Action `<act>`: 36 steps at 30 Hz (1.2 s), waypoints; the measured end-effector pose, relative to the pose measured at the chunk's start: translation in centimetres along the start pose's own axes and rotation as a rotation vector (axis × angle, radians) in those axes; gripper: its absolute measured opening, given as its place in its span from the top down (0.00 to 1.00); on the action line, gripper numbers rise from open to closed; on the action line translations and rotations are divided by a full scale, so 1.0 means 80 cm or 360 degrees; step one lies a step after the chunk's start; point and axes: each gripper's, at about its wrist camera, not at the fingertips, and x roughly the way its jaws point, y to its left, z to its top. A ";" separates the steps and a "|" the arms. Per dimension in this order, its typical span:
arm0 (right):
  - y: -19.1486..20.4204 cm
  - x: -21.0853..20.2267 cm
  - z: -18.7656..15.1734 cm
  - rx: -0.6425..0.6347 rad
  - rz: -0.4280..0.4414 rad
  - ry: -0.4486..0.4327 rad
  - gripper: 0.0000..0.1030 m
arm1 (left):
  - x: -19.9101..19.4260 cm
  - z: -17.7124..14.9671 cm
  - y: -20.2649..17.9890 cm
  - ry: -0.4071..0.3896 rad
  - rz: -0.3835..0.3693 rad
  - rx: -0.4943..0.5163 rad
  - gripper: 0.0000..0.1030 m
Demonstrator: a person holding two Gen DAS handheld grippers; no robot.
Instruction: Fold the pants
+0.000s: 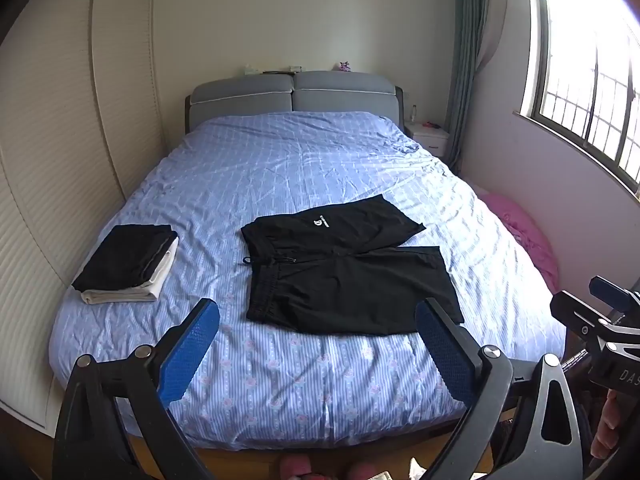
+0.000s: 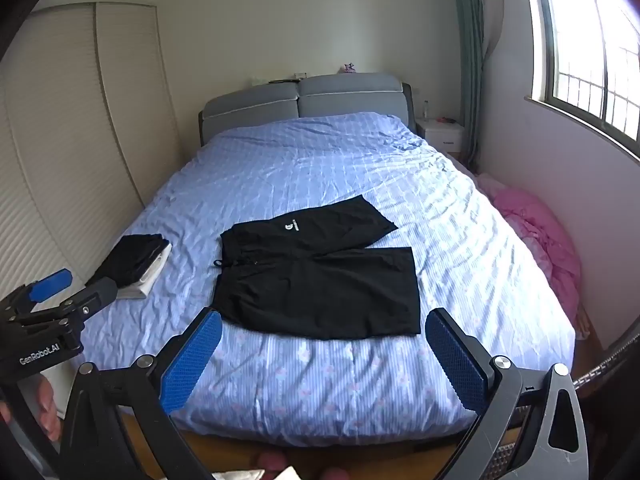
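Note:
Black shorts (image 1: 344,272) lie spread flat on the blue bed sheet (image 1: 280,168), waistband to the left, legs to the right, a white logo on the far leg. They also show in the right wrist view (image 2: 316,276). My left gripper (image 1: 318,320) is open and empty, held above the bed's foot, just short of the shorts' near edge. My right gripper (image 2: 324,328) is open and empty, at the same distance from the shorts. Each gripper shows at the edge of the other's view.
A folded stack of black and white clothes (image 1: 128,264) sits on the bed's left side. A slatted wardrobe (image 1: 60,160) stands left. Pink bedding (image 2: 540,232) lies on the floor at the right, under a window. A nightstand (image 1: 428,138) stands by the grey headboard (image 1: 292,96).

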 end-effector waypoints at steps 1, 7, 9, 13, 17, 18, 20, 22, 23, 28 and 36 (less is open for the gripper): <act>0.000 0.000 0.000 -0.0003 0.0000 0.0005 0.00 | 0.000 0.000 -0.001 0.0001 0.0007 0.0001 0.02; -0.002 0.001 0.003 0.0005 0.0000 0.0003 0.00 | 0.004 0.006 0.004 -0.0014 -0.0044 -0.0010 0.01; -0.003 0.003 0.004 0.0012 -0.0001 0.0008 0.00 | 0.001 0.008 0.002 -0.0030 -0.0047 -0.0007 0.01; -0.006 0.003 0.008 0.0005 -0.0003 -0.0004 0.00 | 0.003 0.009 0.002 -0.0045 -0.0058 -0.0014 0.01; -0.010 0.000 0.014 0.0006 0.0004 -0.0011 0.00 | 0.000 0.012 -0.001 -0.0068 -0.0050 -0.0013 0.01; -0.010 0.001 0.015 0.0009 0.0004 -0.0011 0.00 | 0.000 0.012 -0.001 -0.0074 -0.0049 -0.0008 0.01; -0.010 0.002 0.017 0.0013 0.0004 -0.0011 0.00 | 0.001 0.013 -0.003 -0.0078 -0.0049 -0.0005 0.01; -0.011 0.003 0.017 0.0013 0.0005 -0.0011 0.00 | 0.001 0.014 -0.003 -0.0080 -0.0052 -0.0007 0.01; -0.011 0.003 0.017 0.0013 0.0006 -0.0012 0.00 | 0.003 0.014 -0.003 -0.0079 -0.0052 -0.0009 0.01; -0.009 0.009 0.023 0.0015 0.0005 -0.0008 0.00 | 0.005 0.015 -0.003 -0.0089 -0.0045 0.0000 0.01; -0.008 0.010 0.023 0.0017 0.0000 -0.0013 0.00 | 0.009 0.019 0.001 -0.0081 -0.0050 -0.0035 0.01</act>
